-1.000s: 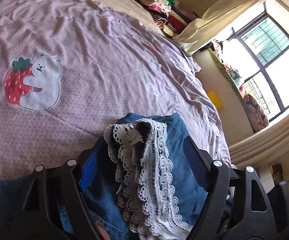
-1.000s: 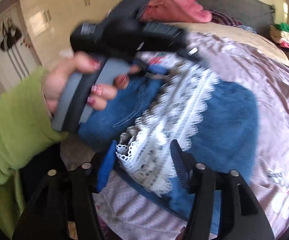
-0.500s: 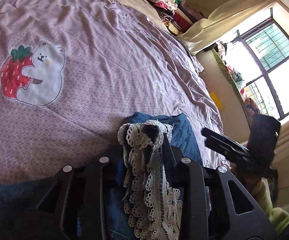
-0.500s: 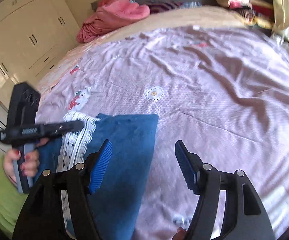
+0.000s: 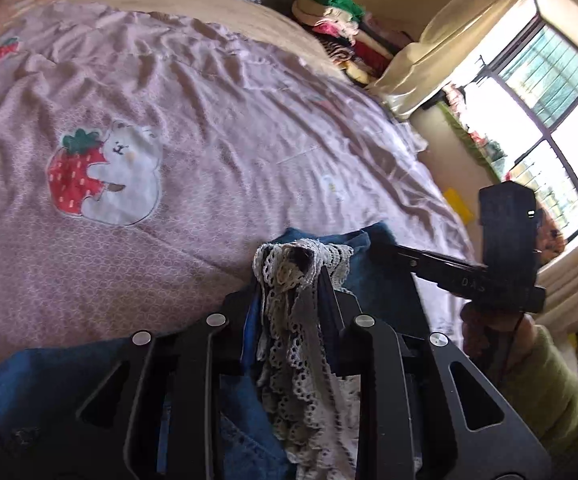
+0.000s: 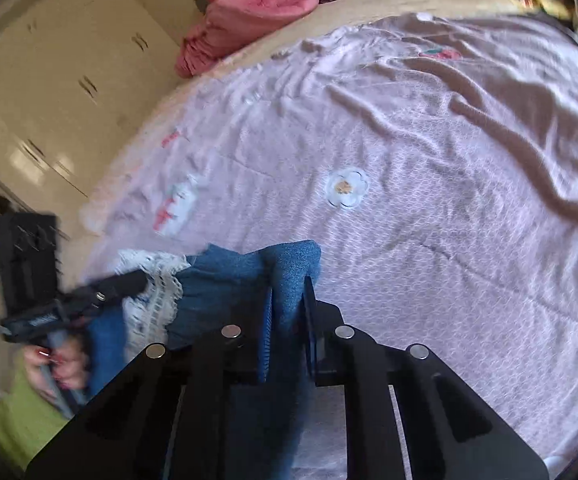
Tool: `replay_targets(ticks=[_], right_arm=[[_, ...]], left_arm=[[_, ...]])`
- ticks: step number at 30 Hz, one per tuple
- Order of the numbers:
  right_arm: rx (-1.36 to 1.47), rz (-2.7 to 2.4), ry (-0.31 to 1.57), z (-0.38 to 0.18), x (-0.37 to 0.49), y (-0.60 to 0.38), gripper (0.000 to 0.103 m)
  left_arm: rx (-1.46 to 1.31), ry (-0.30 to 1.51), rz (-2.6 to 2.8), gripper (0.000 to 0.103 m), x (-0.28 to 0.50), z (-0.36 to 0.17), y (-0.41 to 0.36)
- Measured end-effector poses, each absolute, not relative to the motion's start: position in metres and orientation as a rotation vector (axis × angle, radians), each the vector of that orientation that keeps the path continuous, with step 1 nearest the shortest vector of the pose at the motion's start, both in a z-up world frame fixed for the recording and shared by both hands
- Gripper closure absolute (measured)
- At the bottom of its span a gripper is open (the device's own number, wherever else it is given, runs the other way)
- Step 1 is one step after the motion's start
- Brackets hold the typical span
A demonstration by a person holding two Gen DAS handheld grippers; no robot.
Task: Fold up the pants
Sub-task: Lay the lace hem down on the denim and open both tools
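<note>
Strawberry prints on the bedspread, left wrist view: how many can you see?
2. The strawberry-and-bear print lies mid-left on the bedspread; a smaller strawberry print sits near the far left edge. The pants may hide more.

The pants [image 5: 373,272] are blue denim with a broad band of white lace trim [image 5: 301,344] running along one edge. They lie bunched at the near edge of the bed [image 5: 217,160], at about 6 o'clock in both wrist views. In the left wrist view the lace edge stands gathered upright, the denim spreading toward 3 o'clock. In the right wrist view a denim fold [image 6: 293,276] rises upright, lace lying toward 9 o'clock.
</note>
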State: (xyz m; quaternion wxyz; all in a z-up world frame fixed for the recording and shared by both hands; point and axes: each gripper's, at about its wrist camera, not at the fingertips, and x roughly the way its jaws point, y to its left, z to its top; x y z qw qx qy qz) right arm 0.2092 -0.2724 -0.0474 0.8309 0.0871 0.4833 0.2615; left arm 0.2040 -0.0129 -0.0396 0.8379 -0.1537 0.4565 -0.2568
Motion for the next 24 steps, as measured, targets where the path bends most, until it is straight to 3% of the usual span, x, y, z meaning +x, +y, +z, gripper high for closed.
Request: replay_targets(ticks=[5, 13, 19, 24], right_arm=[[0.097, 0.489, 1.034, -0.057, 0.211, -0.263, 0.082], [0.116, 0.475, 0.962, -0.032, 0.186, -0.283, 0.058], [0.117, 0.491, 0.927, -0.014, 0.162, -0.289, 0.051], [0.112, 0.499, 0.899, -0.004, 0.141, -0.289, 0.042]], left_arm=[[-0.270, 0.979, -0.491, 0.082, 0.210, -0.048, -0.019], [-0.290, 0.948, -0.474, 0.074, 0.200, -0.031, -0.011], [-0.292, 0.911, -0.425, 0.063, 0.187, -0.009, -0.002], [-0.302, 0.875, -0.431, 0.046, 0.165, 0.009, 0.002]])
